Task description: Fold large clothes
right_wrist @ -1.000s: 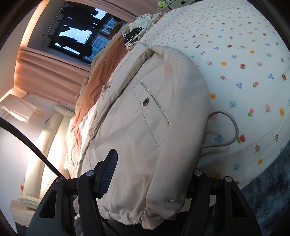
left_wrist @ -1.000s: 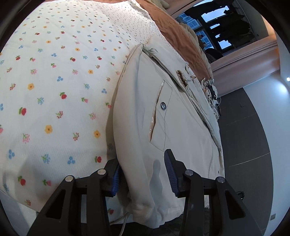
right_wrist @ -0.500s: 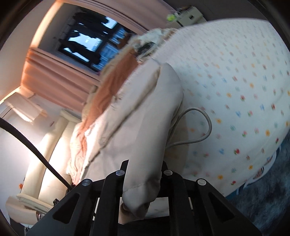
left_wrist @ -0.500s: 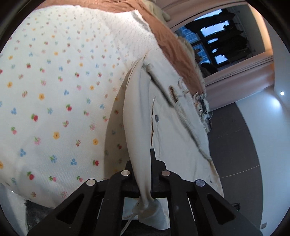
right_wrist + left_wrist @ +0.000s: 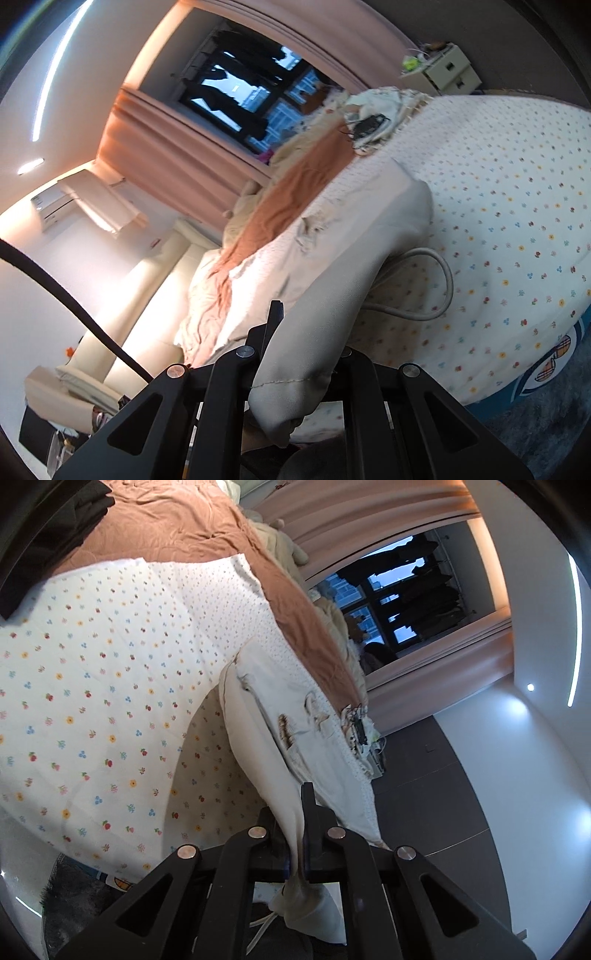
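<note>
We see the right claw (image 5: pixel 299 339) clamped on a fold of the beige jacket (image 5: pixel 354 266), raised off the floral bed (image 5: pixel 517 221). A pale cord (image 5: pixel 448 280) loops just right of it; far left hang curtains (image 5: pixel 177 158).

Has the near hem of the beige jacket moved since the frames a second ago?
Yes. The beige jacket hem, then flat on the floral sheet, now hangs lifted off it, pinched in the left gripper and right gripper.
</note>
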